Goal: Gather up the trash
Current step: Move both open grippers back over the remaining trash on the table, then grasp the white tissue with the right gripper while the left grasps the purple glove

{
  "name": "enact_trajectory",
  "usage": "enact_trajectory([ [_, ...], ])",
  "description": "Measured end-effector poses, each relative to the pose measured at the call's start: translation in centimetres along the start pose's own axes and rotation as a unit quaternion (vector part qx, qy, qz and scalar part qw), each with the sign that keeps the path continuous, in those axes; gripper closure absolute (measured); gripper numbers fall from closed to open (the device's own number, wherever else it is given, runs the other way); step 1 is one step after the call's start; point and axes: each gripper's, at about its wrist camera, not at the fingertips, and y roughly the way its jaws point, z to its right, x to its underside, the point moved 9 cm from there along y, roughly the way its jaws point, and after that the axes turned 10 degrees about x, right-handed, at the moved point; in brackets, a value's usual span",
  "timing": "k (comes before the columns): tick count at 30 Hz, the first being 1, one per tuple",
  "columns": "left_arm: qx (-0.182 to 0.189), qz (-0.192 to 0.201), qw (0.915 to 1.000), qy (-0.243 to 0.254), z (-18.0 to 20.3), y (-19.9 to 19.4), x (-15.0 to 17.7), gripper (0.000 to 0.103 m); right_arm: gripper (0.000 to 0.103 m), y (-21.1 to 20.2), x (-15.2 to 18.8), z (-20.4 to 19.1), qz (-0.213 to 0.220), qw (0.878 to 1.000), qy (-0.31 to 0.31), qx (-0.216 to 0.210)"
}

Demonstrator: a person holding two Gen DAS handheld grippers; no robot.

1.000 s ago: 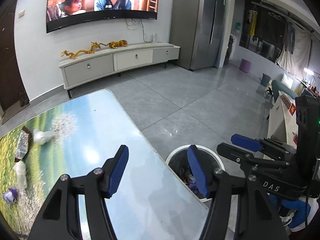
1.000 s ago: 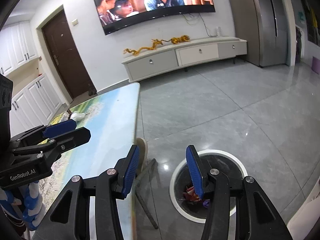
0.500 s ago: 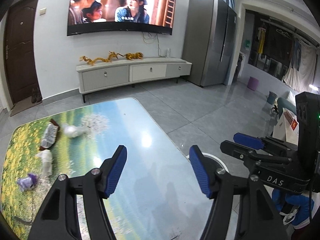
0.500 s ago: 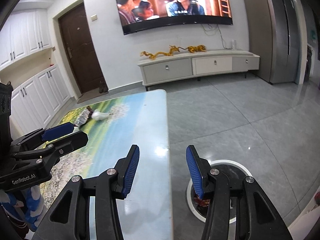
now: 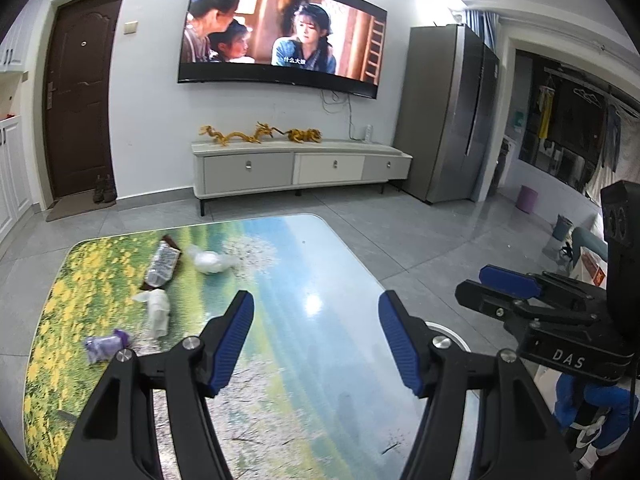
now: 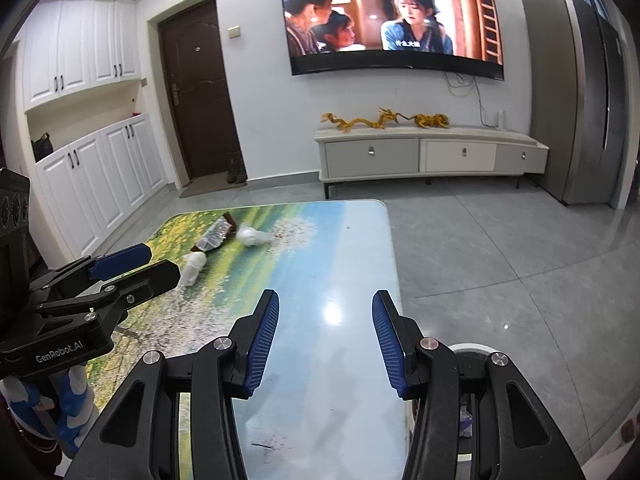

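Blue-padded left tongs (image 5: pixel 316 338) and right tongs (image 6: pixel 326 338) both parted, holding nothing, above the surface (image 5: pixel 320 280). Between pickups, likely. Remaining trash at far left: snack wrapper (image 5: pixel 162 266), crumpled tissues (image 5: pixel 210 261), purple wrapper (image 5: pixel 105 345). Next: reach, close on one, carry to the bin (image 6: pixel 476 350).

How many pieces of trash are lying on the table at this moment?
4. The silver-and-brown wrapper lies farthest back, the crumpled clear plastic just right of it, the white tissue nearer, and the purple wrapper nearest. The grippers may hide more.
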Motion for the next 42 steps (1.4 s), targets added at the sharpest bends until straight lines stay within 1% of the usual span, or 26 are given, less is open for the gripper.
enact_trajectory([
  [6,-0.011,0.012,0.9998,-0.010,-1.9,-1.6,-0.1,0.040,0.055,-0.6,-0.4,-2.0,0.005,1.000,-0.018,-0.009],
  [14,-0.021,0.015,0.9992,-0.029,-4.5,-2.1,0.4,0.040,0.055,0.1,-1.0,-4.6,0.000,0.999,-0.040,-0.023],
  [19,-0.035,0.013,0.9980,-0.051,-7.9,-2.3,1.3,0.040,0.055,1.3,-1.1,-6.0,-0.009,0.998,-0.052,-0.035],
  [27,-0.077,0.000,0.9920,-0.100,-16.1,-3.1,4.0,0.040,0.055,5.2,-0.7,-9.2,-0.041,0.994,-0.069,-0.071],
  [29,-0.092,-0.009,0.9893,-0.113,-18.3,-3.1,4.9,0.040,0.055,6.6,-0.6,-10.5,-0.050,0.992,-0.078,-0.084],
  [33,-0.103,-0.029,0.9841,-0.142,-21.9,-2.7,6.7,0.040,0.054,9.1,-0.6,-13.1,-0.067,0.988,-0.086,-0.108],
  [39,-0.102,-0.060,0.9805,-0.157,-24.6,-0.6,8.1,0.040,0.051,13.2,-1.0,-17.4,-0.085,0.980,-0.100,-0.147],
  [42,-0.093,-0.074,0.9788,-0.167,-25.6,0.7,8.4,0.040,0.051,15.4,-1.1,-19.8,-0.095,0.976,-0.109,-0.162],
])
